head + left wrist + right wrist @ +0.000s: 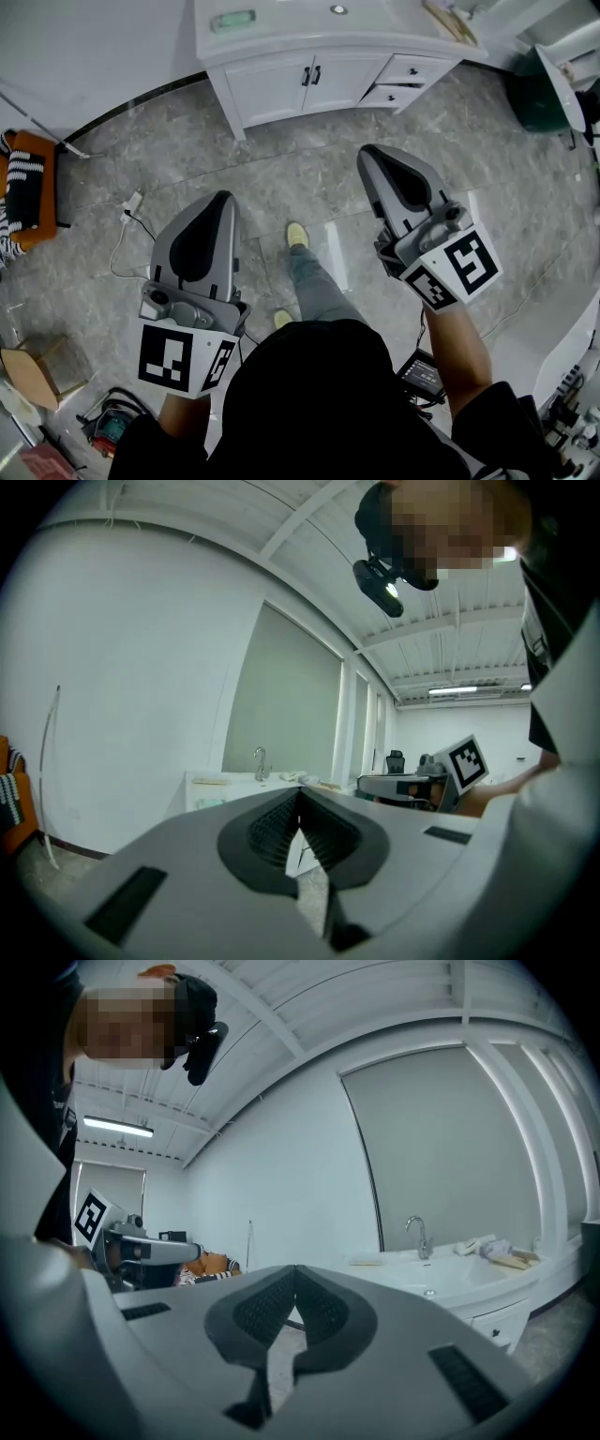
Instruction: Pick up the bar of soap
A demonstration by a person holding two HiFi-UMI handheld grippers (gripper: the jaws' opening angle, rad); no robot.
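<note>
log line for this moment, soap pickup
phase: pre-grasp | left hand-held gripper: shut, empty | right hand-held gripper: shut, empty | bar of soap: on vanity top, untouched

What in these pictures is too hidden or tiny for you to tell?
Bar of soap: tiny at the head view's top edge; no detail readable.
Sink: cut off by that same edge.
Clutter beside the tap: too small in the right gripper view to name.
Cabinet doors: mostly hidden behind the left claw in the left gripper view.
</note>
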